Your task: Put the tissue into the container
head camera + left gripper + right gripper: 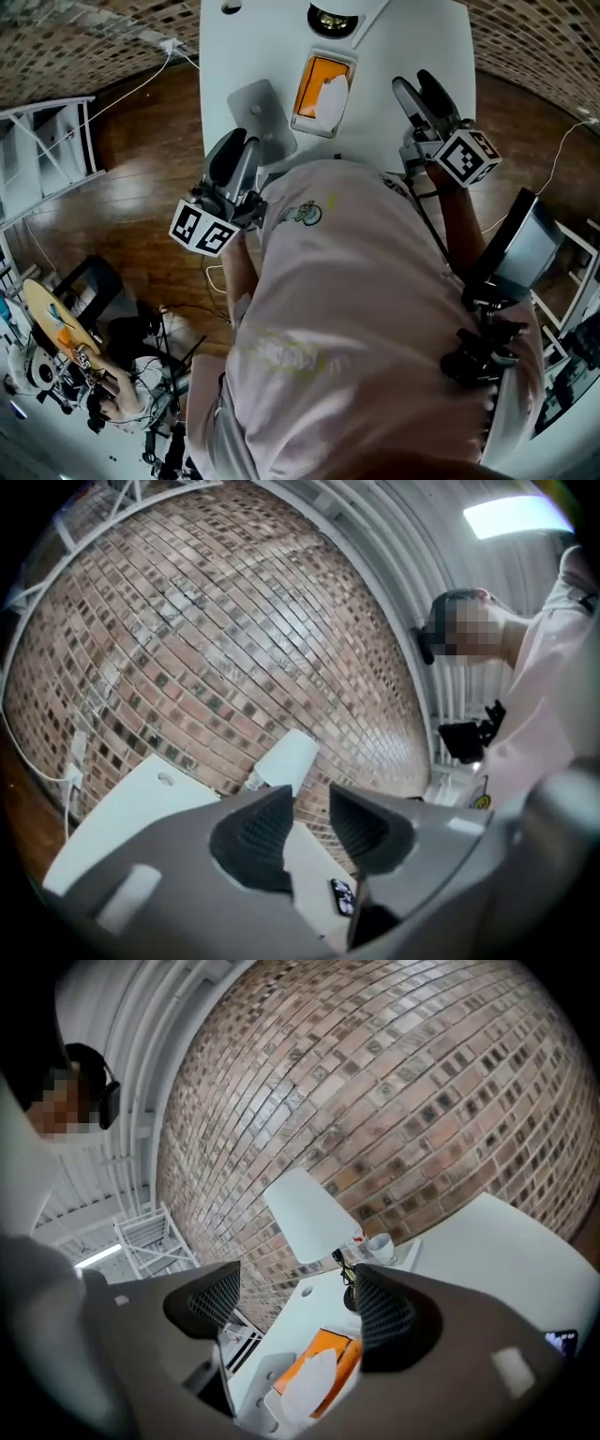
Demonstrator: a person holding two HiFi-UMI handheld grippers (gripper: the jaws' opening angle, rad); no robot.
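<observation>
A white tissue (pixel 330 97) lies inside an orange container (pixel 307 86) with a clear rim, on the white table (pixel 412 37) ahead of me. In the right gripper view the tissue (pixel 309 1387) and container (pixel 333 1346) show low between the jaws, well beyond them. My right gripper (pixel 417 86) is raised at the table's right side, open, with nothing between its fingers (pixel 389 1312). My left gripper (pixel 234 155) is held up at the table's left edge; its jaws (pixel 311 827) stand a narrow gap apart and hold nothing.
A grey flat plate (pixel 262 117) lies left of the container. A lamp with a white shade (pixel 309 1213) and a white cup (pixel 380 1241) stand at the table's far end. A phone (pixel 342 897) lies on the table. A white shelf (pixel 47 150) stands on the wooden floor at left.
</observation>
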